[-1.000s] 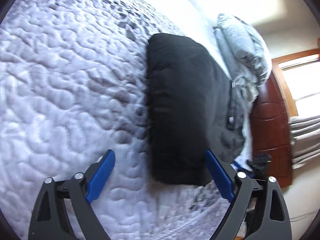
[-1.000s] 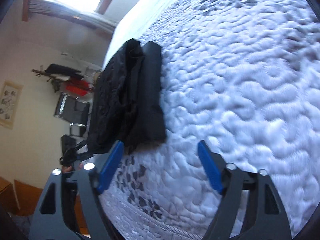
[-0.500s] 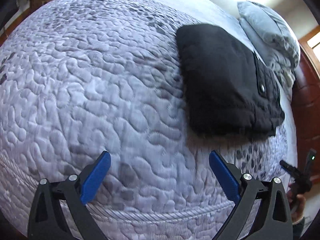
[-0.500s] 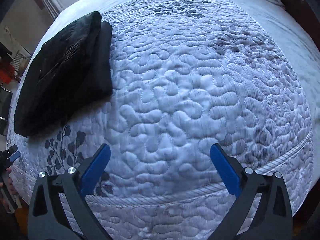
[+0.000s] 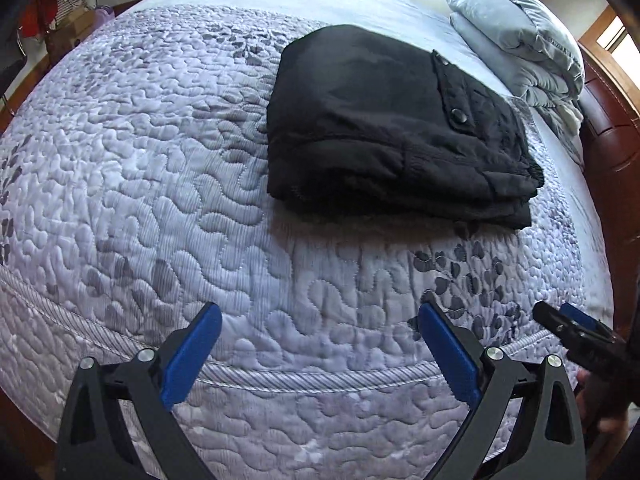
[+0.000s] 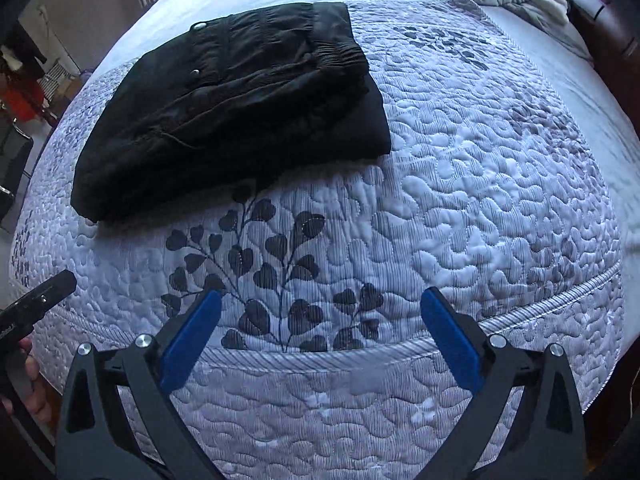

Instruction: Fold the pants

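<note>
The black pants (image 5: 384, 136) lie folded in a compact stack on the quilted bed (image 5: 160, 200), near its edge. Both the left claw (image 5: 320, 344) and the right claw (image 6: 320, 332) hang spread wide and empty over that edge, well apart from the pants, which sit ahead of them.

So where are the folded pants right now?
The black pants lie folded on the quilted bedspread, upper centre in the left wrist view, just short of the grey pillows.
</note>
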The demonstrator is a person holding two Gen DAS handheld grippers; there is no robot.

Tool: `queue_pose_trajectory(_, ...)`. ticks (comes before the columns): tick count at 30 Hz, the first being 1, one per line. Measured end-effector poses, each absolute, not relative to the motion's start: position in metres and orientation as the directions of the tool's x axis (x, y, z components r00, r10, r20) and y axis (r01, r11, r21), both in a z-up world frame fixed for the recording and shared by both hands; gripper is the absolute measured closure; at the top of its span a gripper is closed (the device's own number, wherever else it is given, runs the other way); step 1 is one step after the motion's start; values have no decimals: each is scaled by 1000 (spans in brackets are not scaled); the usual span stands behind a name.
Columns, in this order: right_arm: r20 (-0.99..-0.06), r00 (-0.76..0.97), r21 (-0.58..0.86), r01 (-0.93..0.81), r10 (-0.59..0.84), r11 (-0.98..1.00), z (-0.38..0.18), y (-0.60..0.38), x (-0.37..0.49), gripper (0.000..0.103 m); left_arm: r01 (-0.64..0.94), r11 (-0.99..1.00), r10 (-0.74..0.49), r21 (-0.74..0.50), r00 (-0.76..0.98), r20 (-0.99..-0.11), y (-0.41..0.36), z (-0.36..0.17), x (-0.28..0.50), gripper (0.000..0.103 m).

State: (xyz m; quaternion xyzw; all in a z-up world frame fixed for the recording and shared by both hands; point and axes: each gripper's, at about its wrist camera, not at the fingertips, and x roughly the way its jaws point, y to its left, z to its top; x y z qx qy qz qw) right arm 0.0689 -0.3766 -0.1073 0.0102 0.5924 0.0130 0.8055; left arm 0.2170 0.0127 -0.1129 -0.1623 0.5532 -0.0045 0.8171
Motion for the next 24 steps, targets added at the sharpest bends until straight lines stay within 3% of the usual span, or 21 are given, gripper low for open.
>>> queue_pose_trajectory(9,-943,333,-32,-16,-25,999,-70,-368,53,3,-137,988,8,-63,465,-885,8,-73,208,4)
queue_pose_trajectory(19,-955,292,-60,-17,-52,998,-73,-370,56,3,-83,993,-36,-79,427,-903,-4,-88,208,4)
queue_pose_trajectory(24,-960,279,10,-21,15,1000,-75,-371,58,3,-76,993,-50,-91,422,-905,-8,-90,210,4)
